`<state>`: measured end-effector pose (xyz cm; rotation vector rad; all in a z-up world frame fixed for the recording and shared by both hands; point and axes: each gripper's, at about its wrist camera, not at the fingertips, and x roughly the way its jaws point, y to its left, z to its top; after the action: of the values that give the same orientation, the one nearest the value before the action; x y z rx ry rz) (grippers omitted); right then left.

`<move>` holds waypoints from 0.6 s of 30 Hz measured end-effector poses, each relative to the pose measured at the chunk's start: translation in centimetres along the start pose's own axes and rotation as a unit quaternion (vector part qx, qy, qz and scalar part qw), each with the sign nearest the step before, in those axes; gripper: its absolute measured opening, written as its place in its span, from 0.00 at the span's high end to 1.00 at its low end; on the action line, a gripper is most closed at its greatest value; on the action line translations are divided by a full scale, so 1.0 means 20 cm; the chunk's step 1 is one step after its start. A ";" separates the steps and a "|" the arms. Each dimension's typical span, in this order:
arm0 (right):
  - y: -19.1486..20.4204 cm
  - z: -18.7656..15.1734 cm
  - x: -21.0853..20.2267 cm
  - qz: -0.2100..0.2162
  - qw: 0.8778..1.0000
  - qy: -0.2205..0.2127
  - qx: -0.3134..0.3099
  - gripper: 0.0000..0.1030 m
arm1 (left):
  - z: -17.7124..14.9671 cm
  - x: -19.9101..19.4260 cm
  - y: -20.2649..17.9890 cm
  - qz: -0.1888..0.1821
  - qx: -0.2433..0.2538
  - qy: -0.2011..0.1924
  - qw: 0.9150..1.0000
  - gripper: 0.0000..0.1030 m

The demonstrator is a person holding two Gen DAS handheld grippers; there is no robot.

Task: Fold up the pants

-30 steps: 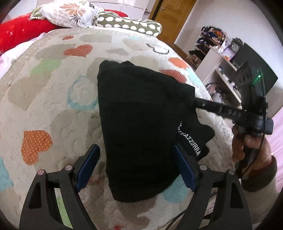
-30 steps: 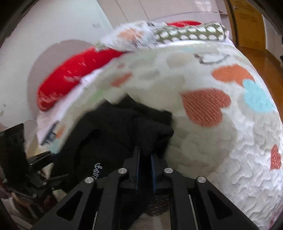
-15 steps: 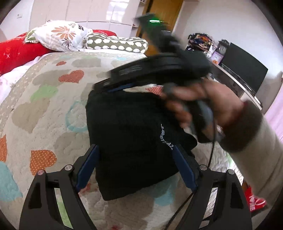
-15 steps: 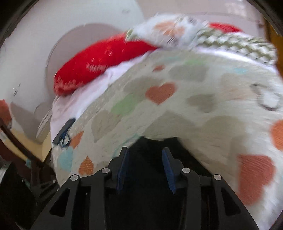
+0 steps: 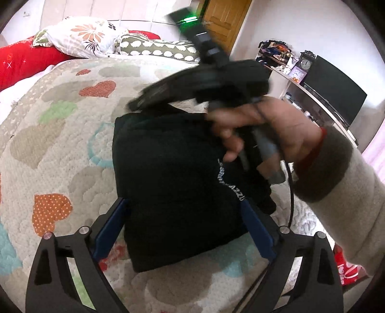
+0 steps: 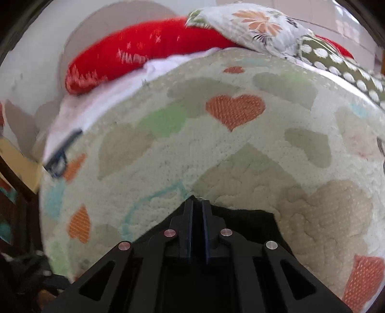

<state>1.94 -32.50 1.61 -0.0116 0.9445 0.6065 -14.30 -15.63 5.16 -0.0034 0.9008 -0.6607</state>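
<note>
Pants [image 5: 175, 190], black, folded into a compact block on the heart-patterned bed quilt [image 5: 53, 154], lying between the fingers of the left gripper [image 5: 184, 222], which are opening wide and not pressing the cloth. Right gripper [image 6: 197, 207]: fingers closing, nearly together, tips at the far edge of the pants; no cloth visible between them.

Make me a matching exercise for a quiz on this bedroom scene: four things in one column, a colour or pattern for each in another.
Things:
1. pants
2. long pillow
3. door
4. bedspread

Descriptions:
A. brown wood
B. cream with coloured hearts
C. black
D. red

Pairs: 1-C, 2-D, 3-A, 4-B
</note>
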 end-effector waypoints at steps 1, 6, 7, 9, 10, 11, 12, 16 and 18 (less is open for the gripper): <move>-0.03 0.00 -0.07 -0.014 1.000 -0.015 0.010 0.88 | 0.01 -0.02 0.01 -0.001 -0.002 0.003 1.000 0.09; -0.02 -0.12 -0.42 -0.040 0.998 -0.046 -0.003 0.83 | 0.08 -0.15 0.07 0.014 -0.014 -0.033 0.999 0.09; 0.00 -0.16 -0.45 -0.044 0.998 -0.047 -0.005 0.82 | 0.10 -0.16 0.09 0.019 -0.018 -0.037 0.999 0.09; 0.03 -0.27 -0.49 -0.033 0.998 -0.047 -0.003 0.80 | 0.13 -0.13 0.12 0.030 -0.030 -0.032 0.999 0.09; 0.04 -0.30 -0.49 -0.029 0.999 -0.040 -0.001 0.80 | 0.14 -0.11 0.13 0.028 -0.035 -0.028 0.999 0.09; 0.04 -0.34 -0.47 -0.030 0.999 -0.029 0.000 0.80 | 0.14 -0.08 0.14 0.023 -0.039 -0.021 0.999 0.09; 0.05 -0.39 -0.45 -0.042 0.999 -0.014 -0.005 0.81 | 0.14 -0.03 0.14 0.018 -0.043 -0.007 0.999 0.09; 0.01 -0.54 -0.45 -0.081 0.997 -0.009 -0.005 0.87 | 0.09 0.12 0.10 -0.002 -0.038 0.043 0.998 0.09; -0.02 -0.55 -0.49 -0.081 0.997 -0.017 0.014 0.87 | 0.06 0.12 0.06 0.008 -0.029 0.041 0.999 0.09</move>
<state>-10.46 -40.59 2.36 -0.0526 0.9100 0.4432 -11.72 -16.27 3.84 -0.0210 0.9983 -0.6242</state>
